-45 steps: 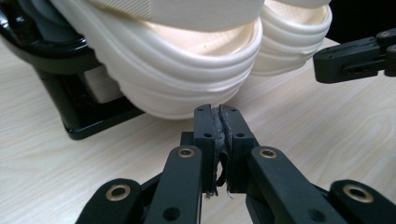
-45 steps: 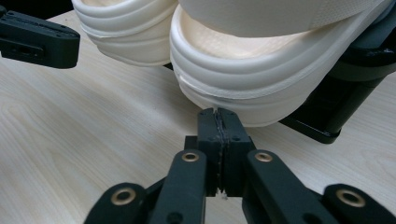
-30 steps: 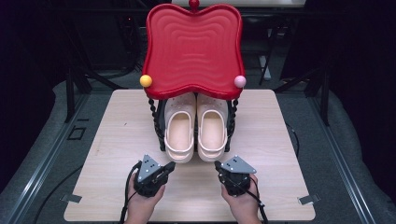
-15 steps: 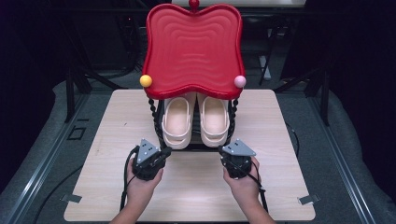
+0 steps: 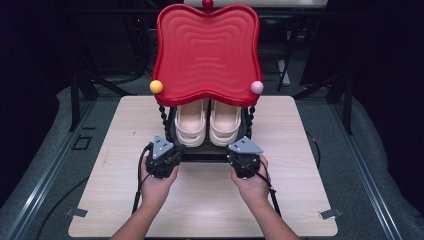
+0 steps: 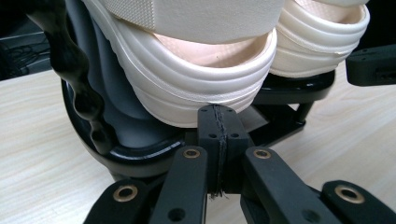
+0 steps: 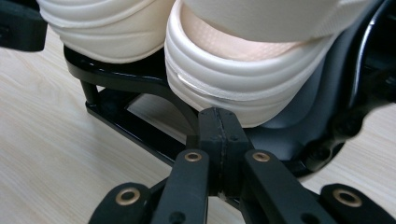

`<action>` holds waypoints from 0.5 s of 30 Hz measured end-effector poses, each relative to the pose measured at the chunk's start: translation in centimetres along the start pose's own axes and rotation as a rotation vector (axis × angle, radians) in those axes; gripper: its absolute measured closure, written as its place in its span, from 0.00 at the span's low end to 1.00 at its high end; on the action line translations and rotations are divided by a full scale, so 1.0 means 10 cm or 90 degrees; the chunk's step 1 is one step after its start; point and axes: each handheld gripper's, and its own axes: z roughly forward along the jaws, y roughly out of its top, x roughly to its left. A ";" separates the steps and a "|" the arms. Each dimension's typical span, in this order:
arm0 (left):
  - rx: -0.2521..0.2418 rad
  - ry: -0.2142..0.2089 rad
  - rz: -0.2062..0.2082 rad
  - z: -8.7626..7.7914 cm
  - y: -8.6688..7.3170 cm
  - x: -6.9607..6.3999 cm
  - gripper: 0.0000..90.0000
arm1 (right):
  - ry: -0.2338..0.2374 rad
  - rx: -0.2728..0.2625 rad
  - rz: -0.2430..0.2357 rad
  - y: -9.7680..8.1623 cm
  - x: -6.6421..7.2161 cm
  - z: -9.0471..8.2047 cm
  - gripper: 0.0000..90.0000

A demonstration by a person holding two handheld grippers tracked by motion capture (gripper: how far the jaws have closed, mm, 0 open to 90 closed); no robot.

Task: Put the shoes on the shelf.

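Note:
A pair of cream sandals, left (image 5: pixel 190 122) and right (image 5: pixel 224 122), sits on the black lower shelf (image 5: pixel 207 151) of a small rack on the table. My left gripper (image 5: pixel 169 150) is shut, its tips just below the left sandal's heel (image 6: pixel 201 88) in the left gripper view, close to the shelf rim (image 6: pixel 140 149). My right gripper (image 5: pixel 241 151) is shut too, its tips (image 7: pixel 218 121) right under the right sandal's heel (image 7: pixel 243 79). Neither holds anything. Whether the tips touch the soles I cannot tell.
A wavy red tray (image 5: pixel 207 50) tops the rack and hides the sandals' toes. It carries a yellow ball (image 5: pixel 156 86) and a pink ball (image 5: pixel 257 87) on black beaded posts (image 5: pixel 163 117). The wooden table (image 5: pixel 210 210) lies between the hands and its front edge.
Both hands moved forward from the table's front half to the foot of the rack. The jaws stayed shut; the sandals and rack kept still.

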 end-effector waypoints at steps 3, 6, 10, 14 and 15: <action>0.010 0.000 0.017 0.04 0.00 -0.03 1.00 | 0.001 0.000 -0.002 0.01 0.03 0.04 1.00; 0.010 0.004 0.010 0.09 -0.01 -0.03 1.00 | -0.002 0.004 0.001 0.01 0.03 0.06 1.00; 0.012 0.005 -0.003 0.14 -0.01 -0.01 1.00 | -0.006 0.007 0.014 0.01 0.01 0.10 1.00; 0.015 0.010 -0.006 0.18 -0.01 0.00 1.00 | -0.007 0.006 0.022 0.00 -0.03 0.13 1.00; 0.016 0.009 -0.011 0.19 -0.01 0.01 1.00 | -0.003 0.014 0.022 0.01 -0.05 0.13 1.00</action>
